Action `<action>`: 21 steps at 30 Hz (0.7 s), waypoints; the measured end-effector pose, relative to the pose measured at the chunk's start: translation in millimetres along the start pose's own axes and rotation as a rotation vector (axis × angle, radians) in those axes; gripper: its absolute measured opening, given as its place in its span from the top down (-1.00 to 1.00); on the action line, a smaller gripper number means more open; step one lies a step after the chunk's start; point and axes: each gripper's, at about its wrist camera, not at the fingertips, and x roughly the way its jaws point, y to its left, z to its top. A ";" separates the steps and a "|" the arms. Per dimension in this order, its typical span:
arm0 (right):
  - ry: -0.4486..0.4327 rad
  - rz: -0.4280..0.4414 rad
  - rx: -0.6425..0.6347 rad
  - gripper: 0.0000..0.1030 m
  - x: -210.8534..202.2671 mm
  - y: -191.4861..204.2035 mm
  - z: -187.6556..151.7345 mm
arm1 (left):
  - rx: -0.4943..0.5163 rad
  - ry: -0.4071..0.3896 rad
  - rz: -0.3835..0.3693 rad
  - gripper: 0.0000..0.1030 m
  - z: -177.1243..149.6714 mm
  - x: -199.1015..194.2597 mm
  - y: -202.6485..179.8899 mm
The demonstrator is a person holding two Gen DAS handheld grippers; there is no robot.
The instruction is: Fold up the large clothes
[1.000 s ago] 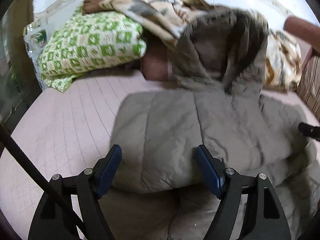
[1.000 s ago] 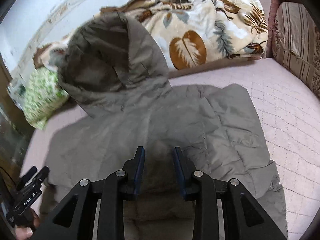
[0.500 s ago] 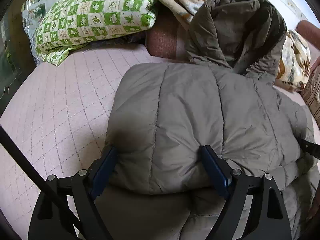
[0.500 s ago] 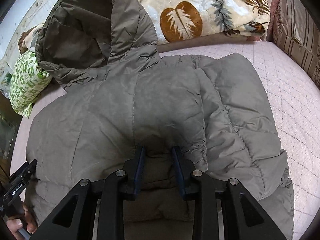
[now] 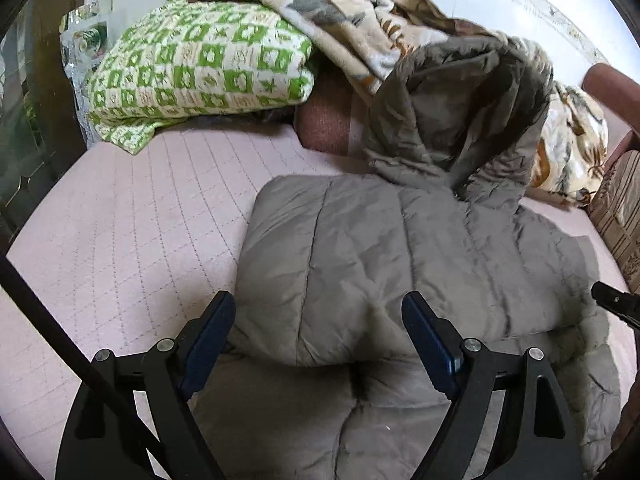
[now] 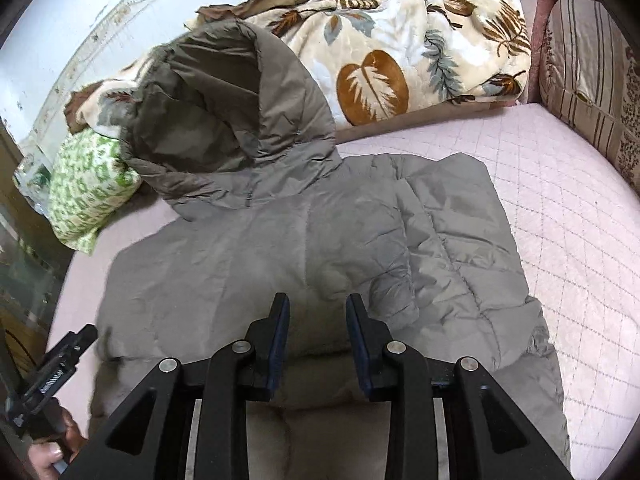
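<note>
Grey-green quilted hooded puffer jacket (image 6: 304, 240) folded on pink quilted bed (image 6: 560, 220). Left gripper (image 5: 320, 340) jaws spread wide above folded edge; right gripper (image 6: 318, 334) jaws part-open, gripping nothing

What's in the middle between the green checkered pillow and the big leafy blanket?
The grey jacket's hood stands up between the green pillow and the leaf blanket, clearest in the right wrist view.

Soft daylight, bright far wall w/ glare; faint shadows under tongs; fisheye bending + dark vignette at edges; slight blur.
</note>
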 end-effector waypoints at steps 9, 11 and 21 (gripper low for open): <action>-0.054 0.073 0.019 0.31 -59.1 -0.8 -29.2 | 0.003 -0.074 0.000 -0.66 -15.8 -60.4 -4.2; -0.047 0.068 0.010 0.30 -67.0 -5.4 -48.3 | 0.005 -0.081 0.010 -0.66 -28.6 -73.5 -2.3; -0.020 0.041 -0.030 0.30 -103.8 -25.0 -115.3 | 0.022 -0.037 0.007 -0.66 -97.7 -118.9 -0.8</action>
